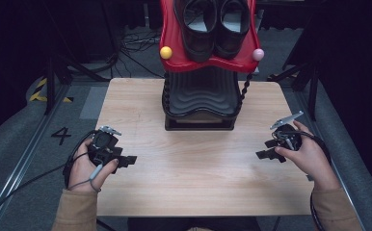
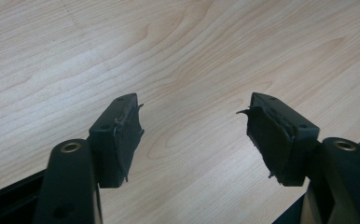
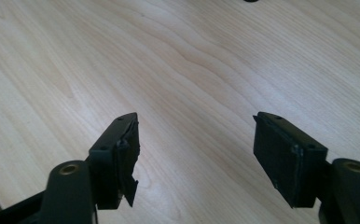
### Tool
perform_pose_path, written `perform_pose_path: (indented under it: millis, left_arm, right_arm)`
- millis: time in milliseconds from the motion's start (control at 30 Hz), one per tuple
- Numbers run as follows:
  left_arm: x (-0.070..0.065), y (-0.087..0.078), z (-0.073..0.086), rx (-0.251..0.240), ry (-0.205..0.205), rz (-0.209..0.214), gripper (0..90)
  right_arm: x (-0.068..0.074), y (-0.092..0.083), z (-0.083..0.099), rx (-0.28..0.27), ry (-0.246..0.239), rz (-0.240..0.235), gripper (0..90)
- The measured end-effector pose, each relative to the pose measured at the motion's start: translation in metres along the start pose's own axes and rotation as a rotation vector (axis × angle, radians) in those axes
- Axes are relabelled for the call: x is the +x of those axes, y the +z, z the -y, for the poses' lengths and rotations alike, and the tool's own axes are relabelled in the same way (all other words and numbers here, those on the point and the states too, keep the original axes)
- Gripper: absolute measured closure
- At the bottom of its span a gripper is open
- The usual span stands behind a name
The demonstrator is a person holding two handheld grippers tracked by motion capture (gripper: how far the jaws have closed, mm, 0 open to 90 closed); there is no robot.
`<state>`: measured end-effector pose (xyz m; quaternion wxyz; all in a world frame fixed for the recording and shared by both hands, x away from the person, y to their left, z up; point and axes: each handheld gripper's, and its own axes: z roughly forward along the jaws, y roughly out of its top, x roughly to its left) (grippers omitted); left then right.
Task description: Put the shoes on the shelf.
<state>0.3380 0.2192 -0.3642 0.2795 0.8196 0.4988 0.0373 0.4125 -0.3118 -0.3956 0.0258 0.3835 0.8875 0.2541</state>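
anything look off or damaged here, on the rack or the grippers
The rubber pads look worn: the left gripper has frayed, curling pad edges, and the right gripper has a torn, jagged lower corner on its left pad. Both stand open with nothing between them. The black shoes sit side by side on the red rack; nothing askew there.

Tan sleeves (image 1: 75,211), black handheld tools (image 1: 126,160) with brass-ringed screw holes (grey cables trailing), frayed black pads (image 2: 122,135).

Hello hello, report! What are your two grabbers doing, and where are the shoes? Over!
Left gripper open, empty. Right gripper open, empty. Black shoes on red rack, far side of table. Nothing between. Over.
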Motion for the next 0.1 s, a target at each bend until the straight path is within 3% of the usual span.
perform_pose_path:
  millis: [100]
  left_arm:
    - [0.0006,-0.0005,-0.0004,-0.015,0.001,-0.004,32.6]
  right_arm:
    - [-0.0012,0.0014,0.0023,0.002,0.007,0.003,32.0]
